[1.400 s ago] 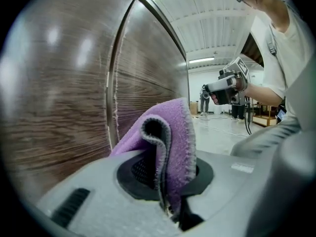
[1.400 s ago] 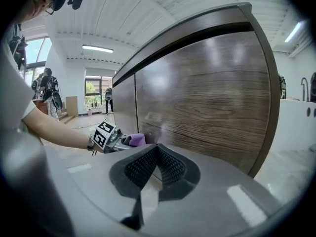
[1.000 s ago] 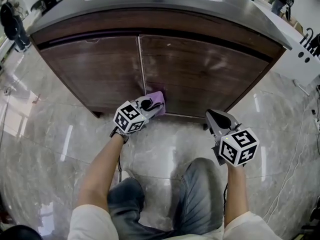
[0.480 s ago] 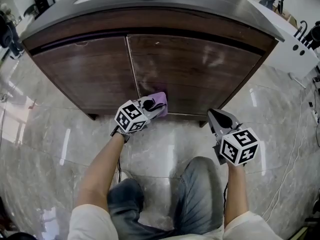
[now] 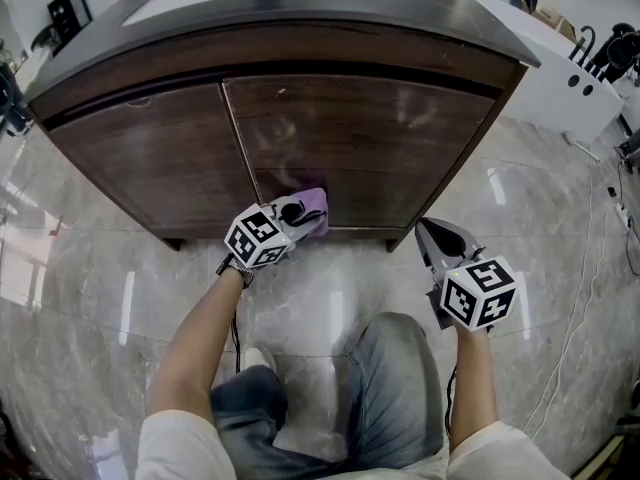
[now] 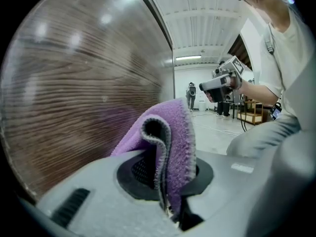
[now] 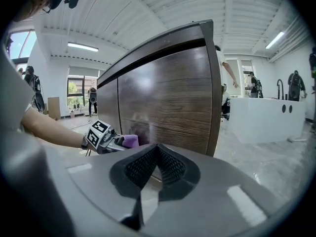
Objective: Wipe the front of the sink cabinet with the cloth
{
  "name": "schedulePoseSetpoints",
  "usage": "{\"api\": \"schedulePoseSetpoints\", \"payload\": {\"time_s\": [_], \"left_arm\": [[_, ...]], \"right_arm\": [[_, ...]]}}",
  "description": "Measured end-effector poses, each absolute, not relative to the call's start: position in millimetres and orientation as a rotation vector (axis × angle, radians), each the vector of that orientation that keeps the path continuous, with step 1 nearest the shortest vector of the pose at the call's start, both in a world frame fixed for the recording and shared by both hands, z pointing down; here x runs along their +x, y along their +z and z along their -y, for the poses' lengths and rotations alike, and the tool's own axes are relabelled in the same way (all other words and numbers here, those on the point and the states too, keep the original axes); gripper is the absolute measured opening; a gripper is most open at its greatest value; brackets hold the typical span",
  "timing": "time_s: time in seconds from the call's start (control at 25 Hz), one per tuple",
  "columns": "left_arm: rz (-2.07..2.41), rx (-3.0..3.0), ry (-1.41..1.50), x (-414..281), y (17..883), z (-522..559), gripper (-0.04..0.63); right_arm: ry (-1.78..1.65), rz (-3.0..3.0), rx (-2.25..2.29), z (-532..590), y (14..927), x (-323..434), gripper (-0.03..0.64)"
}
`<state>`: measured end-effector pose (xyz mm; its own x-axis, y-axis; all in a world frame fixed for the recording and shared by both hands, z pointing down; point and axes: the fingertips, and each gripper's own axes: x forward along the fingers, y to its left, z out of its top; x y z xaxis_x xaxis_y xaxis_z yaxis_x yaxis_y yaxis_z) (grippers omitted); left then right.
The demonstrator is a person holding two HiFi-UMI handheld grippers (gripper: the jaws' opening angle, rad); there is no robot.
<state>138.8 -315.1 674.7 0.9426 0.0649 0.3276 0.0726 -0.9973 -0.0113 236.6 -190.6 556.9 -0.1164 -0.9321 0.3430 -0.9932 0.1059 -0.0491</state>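
The sink cabinet [image 5: 330, 128] has two dark wood doors under a grey top. My left gripper [image 5: 300, 211] is shut on a purple cloth [image 5: 314, 206] and presses it against the bottom of the right door, a little right of the door seam. In the left gripper view the cloth [image 6: 170, 132] folds up between the jaws beside the door's wood grain [image 6: 74, 83]. My right gripper [image 5: 428, 230] hangs shut and empty near the cabinet's right corner, apart from it. The right gripper view shows the cabinet front [image 7: 168, 93], the left gripper [image 7: 116, 141] and the cloth [image 7: 131, 140].
Glossy marble floor [image 5: 560, 228] surrounds the cabinet. A white unit [image 5: 560, 78] stands at the back right, with a cable [image 5: 600, 268] trailing on the floor below it. The person's knees [image 5: 390, 368] are just behind the grippers. People stand far off in the room.
The cloth has slid right along the bottom of the right door, away from the seam. The head view has shifted right. The right gripper has barely moved.
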Motion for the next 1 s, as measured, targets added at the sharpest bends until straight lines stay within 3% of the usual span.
{"api": "schedulePoseSetpoints", "payload": {"time_s": [1.0], "left_arm": [[0.417,-2.996,-0.526,232,680,260,0.051]], "right_arm": [[0.414,2.005,2.086,165,566,284,0.006]]}}
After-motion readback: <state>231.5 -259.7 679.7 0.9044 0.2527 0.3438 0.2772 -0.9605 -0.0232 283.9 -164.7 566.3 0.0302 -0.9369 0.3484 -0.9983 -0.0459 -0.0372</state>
